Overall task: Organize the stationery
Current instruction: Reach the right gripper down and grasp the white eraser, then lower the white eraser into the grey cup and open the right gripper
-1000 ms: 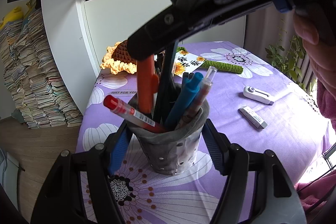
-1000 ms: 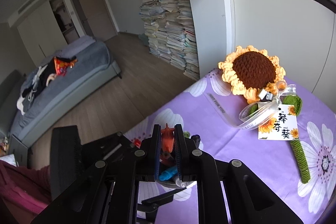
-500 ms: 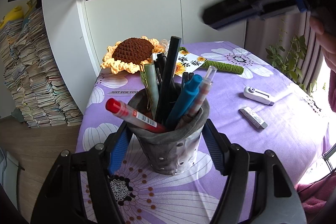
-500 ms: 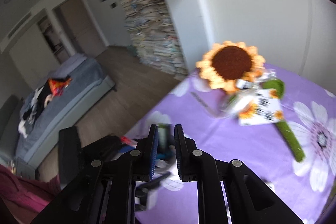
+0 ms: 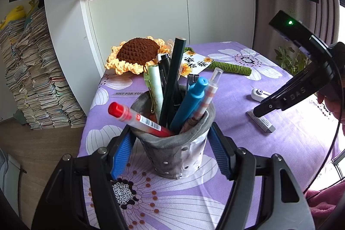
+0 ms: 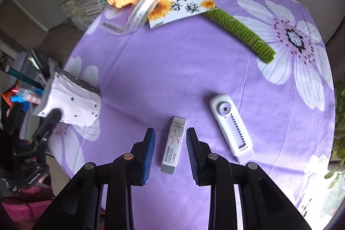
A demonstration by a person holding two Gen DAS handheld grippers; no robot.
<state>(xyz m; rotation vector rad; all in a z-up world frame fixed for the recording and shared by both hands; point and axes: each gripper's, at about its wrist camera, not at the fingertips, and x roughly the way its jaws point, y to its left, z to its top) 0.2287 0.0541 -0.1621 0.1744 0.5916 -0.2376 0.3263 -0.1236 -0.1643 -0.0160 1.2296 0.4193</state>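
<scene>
The right gripper (image 6: 169, 144) has left the pen holder (image 5: 173, 151) and now hangs over the eraser (image 6: 173, 144), fingers apart on either side, not touching. The left gripper (image 5: 170, 154) still clamps the holder. A white correction tape (image 6: 231, 125) lies just beside on the purple surface (image 6: 172, 61).

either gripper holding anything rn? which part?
Left gripper brackets the pen holder at mid-wall; pad contact cannot be told. Right gripper is open, holding nothing, straddling the eraser.
</scene>
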